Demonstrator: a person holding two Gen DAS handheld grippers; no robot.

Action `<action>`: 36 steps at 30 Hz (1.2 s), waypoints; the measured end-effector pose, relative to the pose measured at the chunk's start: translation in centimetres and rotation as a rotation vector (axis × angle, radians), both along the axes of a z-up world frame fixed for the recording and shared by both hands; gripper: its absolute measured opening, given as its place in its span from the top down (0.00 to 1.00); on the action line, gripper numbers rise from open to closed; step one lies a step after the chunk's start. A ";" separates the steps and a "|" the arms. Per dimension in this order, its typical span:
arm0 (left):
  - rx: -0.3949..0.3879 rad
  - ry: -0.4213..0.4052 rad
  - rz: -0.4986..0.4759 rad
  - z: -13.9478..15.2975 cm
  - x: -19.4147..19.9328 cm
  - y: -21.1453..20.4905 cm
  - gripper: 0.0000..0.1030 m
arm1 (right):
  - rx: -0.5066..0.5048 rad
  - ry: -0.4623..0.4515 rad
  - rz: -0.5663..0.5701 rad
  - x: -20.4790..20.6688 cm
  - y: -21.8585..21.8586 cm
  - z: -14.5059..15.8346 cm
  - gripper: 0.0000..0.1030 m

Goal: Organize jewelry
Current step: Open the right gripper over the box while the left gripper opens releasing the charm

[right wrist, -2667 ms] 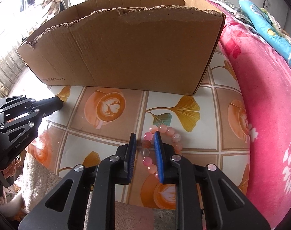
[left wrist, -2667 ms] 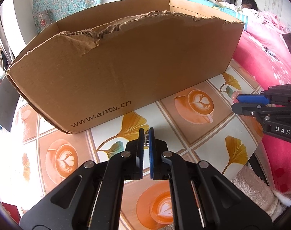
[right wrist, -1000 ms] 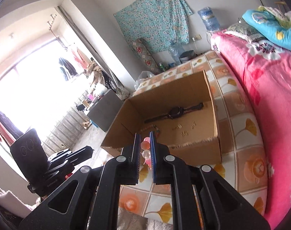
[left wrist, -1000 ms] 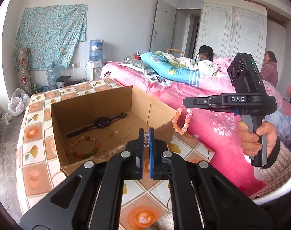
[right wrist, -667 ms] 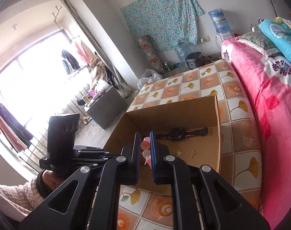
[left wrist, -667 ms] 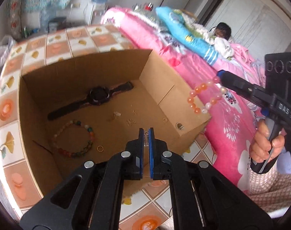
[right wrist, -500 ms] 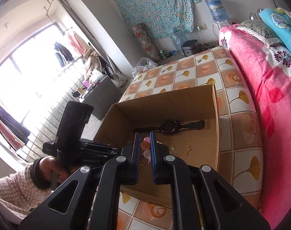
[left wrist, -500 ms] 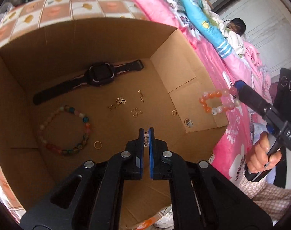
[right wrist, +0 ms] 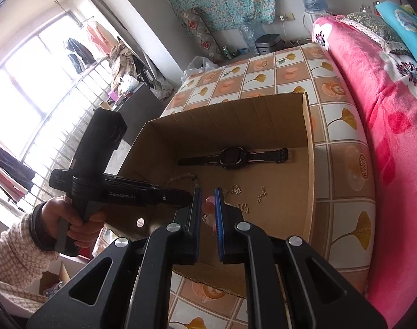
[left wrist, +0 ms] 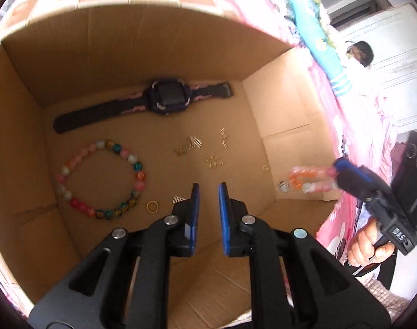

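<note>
Your open brown cardboard box (left wrist: 285,126) already holds a black-strapped watch (left wrist: 164,100), a multicoloured bead bracelet (left wrist: 98,178) and small gold pieces (left wrist: 192,145). Your left gripper (left wrist: 208,205) is opening over them, nothing between its pads. Your right gripper (right wrist: 207,208) pinches the pink-and-orange bead bracelet (left wrist: 310,178) above the box rim; releasing it inside remains.

Cardboard box (left wrist: 159,63): plain brown.
Watch (left wrist: 167,99): black strap, dark screen, purple-pink trim.
Beaded bracelet in box (left wrist: 100,179): pink, white, teal, red and amber beads.
Ring (left wrist: 152,207): gold.
Held bracelet (left wrist: 310,178): orange, pink and white beads.
Gripper pads (left wrist: 195,213): blue on black fingers.
Tablecloth (right wrist: 263,74): white and orange squares, ginkgo-leaf and coffee-cup prints.
Blanket (right wrist: 386,115): pink, flowered.
</note>
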State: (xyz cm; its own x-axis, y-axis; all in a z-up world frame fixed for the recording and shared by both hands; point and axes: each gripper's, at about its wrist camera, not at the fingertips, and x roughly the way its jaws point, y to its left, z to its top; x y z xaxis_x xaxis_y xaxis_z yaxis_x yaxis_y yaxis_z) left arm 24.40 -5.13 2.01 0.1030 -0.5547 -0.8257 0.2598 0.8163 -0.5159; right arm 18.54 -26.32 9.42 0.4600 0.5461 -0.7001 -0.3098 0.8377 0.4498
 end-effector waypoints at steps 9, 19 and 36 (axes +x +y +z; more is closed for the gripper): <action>-0.073 -0.305 0.122 6.1 -6.4 4.9 0.54 | -0.169 0.002 -0.027 -0.5 1.4 0.5 0.87; 0.026 -0.528 0.292 10.1 -11.7 11.6 0.19 | -0.196 -0.133 -0.240 -3.4 -2.1 3.2 0.58; -0.106 -0.228 0.367 1.3 -10.9 10.7 0.17 | -0.085 0.134 -0.332 -2.6 -4.1 -3.8 0.53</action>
State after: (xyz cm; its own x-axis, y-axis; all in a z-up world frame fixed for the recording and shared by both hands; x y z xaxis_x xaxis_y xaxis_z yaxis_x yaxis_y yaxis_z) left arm 13.53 5.52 3.34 0.4816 -0.5275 -0.6998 0.0794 0.8215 -0.5646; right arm 15.95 -30.38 5.61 0.5032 0.3199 -0.8028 0.0421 0.9188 0.3925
